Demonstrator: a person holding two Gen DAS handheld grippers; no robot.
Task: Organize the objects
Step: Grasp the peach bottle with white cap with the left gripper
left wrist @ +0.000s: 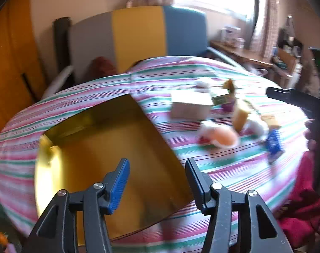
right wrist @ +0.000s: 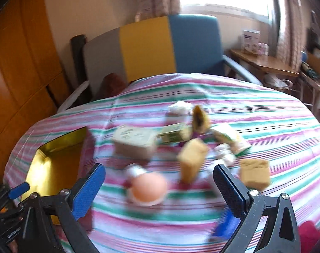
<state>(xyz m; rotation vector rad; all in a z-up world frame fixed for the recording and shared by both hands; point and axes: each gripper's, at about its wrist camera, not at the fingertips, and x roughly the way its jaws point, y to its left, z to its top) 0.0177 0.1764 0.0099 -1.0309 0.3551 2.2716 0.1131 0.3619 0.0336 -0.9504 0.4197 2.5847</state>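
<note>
A yellow open box (left wrist: pixel 109 156) lies on the striped cloth (left wrist: pixel 233 168); it also shows in the right wrist view (right wrist: pixel 54 164). My left gripper (left wrist: pixel 158 185) is open and empty above the box's near edge. A blurred pile of small things lies to the right: a tan carton (right wrist: pixel 134 143), an orange round toy (right wrist: pixel 148 188), a yellow block (right wrist: pixel 192 158), a brown block (right wrist: pixel 254 174) and a blue packet (right wrist: pixel 225 225). My right gripper (right wrist: pixel 160 191) is open and empty just over the orange toy.
A grey, yellow and blue headboard (right wrist: pixel 151 48) stands behind the bed. An orange wardrobe (right wrist: pixel 19 67) is on the left. A wooden desk (right wrist: pixel 263 61) with boxes stands by the window on the right. A red cloth (left wrist: pixel 303 206) lies at the near right edge.
</note>
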